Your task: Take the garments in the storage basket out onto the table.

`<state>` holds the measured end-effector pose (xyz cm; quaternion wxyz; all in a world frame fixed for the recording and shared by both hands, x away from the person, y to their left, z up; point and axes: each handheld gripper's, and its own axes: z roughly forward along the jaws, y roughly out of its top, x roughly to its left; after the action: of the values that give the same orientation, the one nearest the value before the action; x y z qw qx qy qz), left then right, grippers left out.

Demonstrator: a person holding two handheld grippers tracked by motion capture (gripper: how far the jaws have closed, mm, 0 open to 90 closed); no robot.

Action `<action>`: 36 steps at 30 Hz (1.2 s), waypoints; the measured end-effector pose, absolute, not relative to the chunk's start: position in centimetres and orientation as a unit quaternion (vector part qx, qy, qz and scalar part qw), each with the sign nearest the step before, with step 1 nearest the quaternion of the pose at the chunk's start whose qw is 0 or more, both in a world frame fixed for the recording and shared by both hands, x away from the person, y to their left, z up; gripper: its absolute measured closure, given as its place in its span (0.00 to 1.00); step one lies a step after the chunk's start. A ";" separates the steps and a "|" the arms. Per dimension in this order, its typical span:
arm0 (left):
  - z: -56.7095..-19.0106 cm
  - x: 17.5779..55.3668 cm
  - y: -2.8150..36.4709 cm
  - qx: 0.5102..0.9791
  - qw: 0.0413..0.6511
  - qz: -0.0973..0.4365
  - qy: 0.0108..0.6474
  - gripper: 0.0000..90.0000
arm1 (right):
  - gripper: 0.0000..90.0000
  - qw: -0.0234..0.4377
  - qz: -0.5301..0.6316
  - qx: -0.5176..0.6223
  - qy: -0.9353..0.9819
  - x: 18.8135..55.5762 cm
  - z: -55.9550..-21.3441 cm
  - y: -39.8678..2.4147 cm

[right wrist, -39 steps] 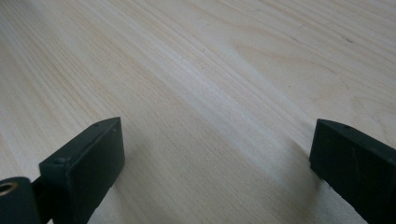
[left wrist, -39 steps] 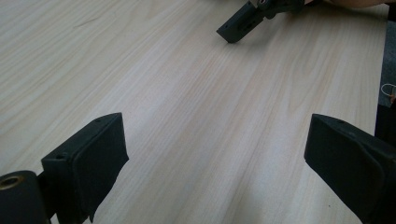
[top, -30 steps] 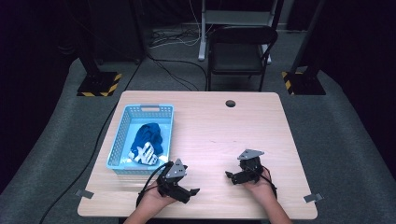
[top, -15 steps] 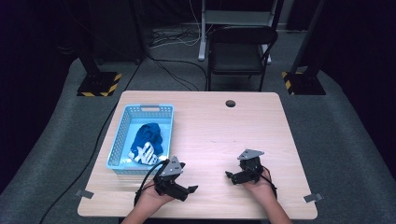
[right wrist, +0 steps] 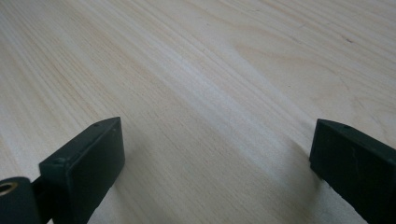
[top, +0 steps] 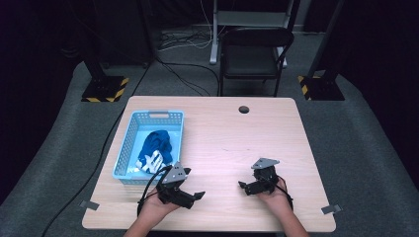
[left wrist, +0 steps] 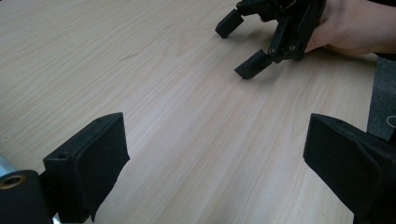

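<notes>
A light blue plastic basket (top: pixel 129 143) stands on the left side of the wooden table (top: pixel 222 133), with a blue and white cloth (top: pixel 155 148) bunched inside it. My left gripper (top: pixel 195 198) rests low near the front edge, just right of the basket's near corner, and points right. It is open (left wrist: pixel 217 154) with bare wood between its jaws. My right gripper (top: pixel 244 188) lies near the front right and points left toward the other one. It is open too (right wrist: pixel 217 154), holding nothing. The left gripper view shows the right gripper (left wrist: pixel 239 46) and the hand holding it.
A black chair (top: pixel 249 54) stands beyond the table's far edge, with cables on the floor behind it. A round cable hole (top: pixel 243 109) sits near the far edge. Tape strips (top: pixel 89 204) mark the floor at the front corners.
My left gripper has shifted slightly left and toward the front edge, still open. The right gripper has stayed where it was.
</notes>
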<state>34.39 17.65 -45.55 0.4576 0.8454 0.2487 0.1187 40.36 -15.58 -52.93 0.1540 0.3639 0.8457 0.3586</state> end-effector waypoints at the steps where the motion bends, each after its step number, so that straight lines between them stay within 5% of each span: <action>1: -45.6 34.4 17.7 0.845 0.458 0.119 0.249 0.07 | 0.03 0.154 0.359 0.364 0.846 40.4 -52.9 -15.6; 36: -44.2 35.5 21.8 0.813 0.475 0.148 0.301 0.07 | 0.03 0.154 0.359 0.364 0.846 40.4 -52.9 -15.6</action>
<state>35.49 21.85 -44.22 0.4753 0.8134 0.3011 0.1477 40.36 -15.58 -52.93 0.1540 0.3639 0.8458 0.3586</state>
